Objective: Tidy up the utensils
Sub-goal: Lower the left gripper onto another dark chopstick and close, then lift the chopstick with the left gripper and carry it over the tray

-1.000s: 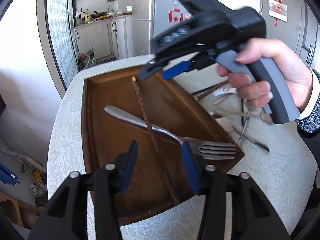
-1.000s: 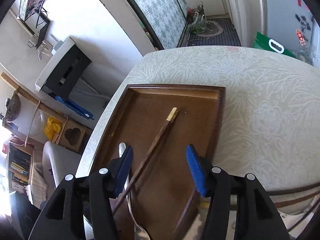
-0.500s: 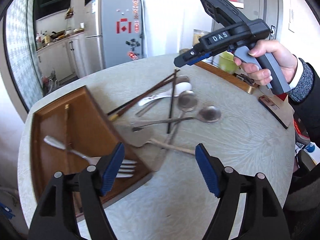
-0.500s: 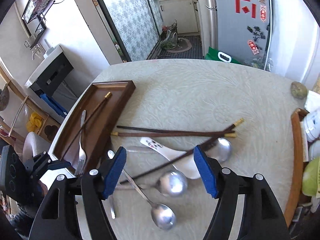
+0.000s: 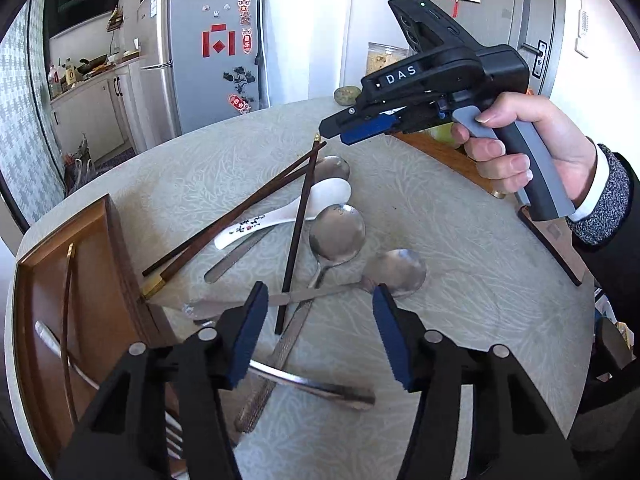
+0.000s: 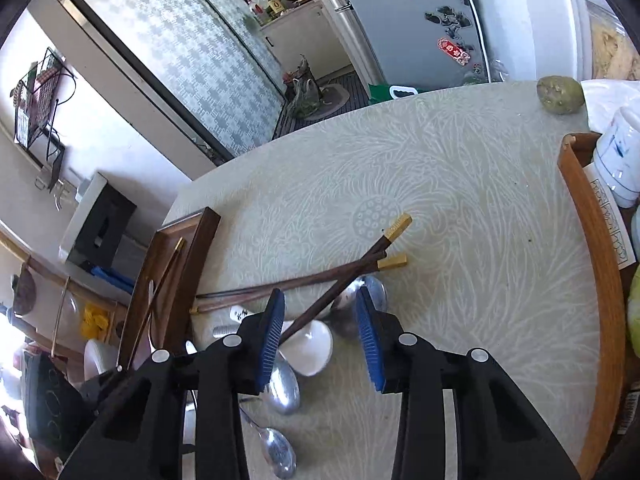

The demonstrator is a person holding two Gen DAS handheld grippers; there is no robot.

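Observation:
A dark wooden tray (image 5: pixel 116 280) at the table's left holds one chopstick (image 5: pixel 67 320) and a fork (image 5: pixel 60 352); it also shows in the right wrist view (image 6: pixel 176 276). A pile of utensils lies beside it: dark chopsticks (image 5: pixel 296 232) (image 6: pixel 344 276), a white ceramic spoon (image 5: pixel 292 212) (image 6: pixel 312 344), metal spoons (image 5: pixel 338 234) (image 6: pixel 280 388). My left gripper (image 5: pixel 318 336) is open above the pile's near end. My right gripper (image 6: pixel 320 338) is open above the chopsticks and white spoon; it shows in the left wrist view (image 5: pixel 360 128), held in a hand.
A round table with a pale patterned cloth (image 6: pixel 460 200) carries everything. A second wooden tray (image 6: pixel 592 264) with white jars (image 6: pixel 620 152) stands at the right edge. A green-brown stone (image 6: pixel 560 96) lies at the far edge. A fridge (image 5: pixel 212 48) stands behind.
Both grippers have swung from over the tray to over the utensil pile on the cloth. The right gripper came lower, close above the chopsticks. Both stay open and empty.

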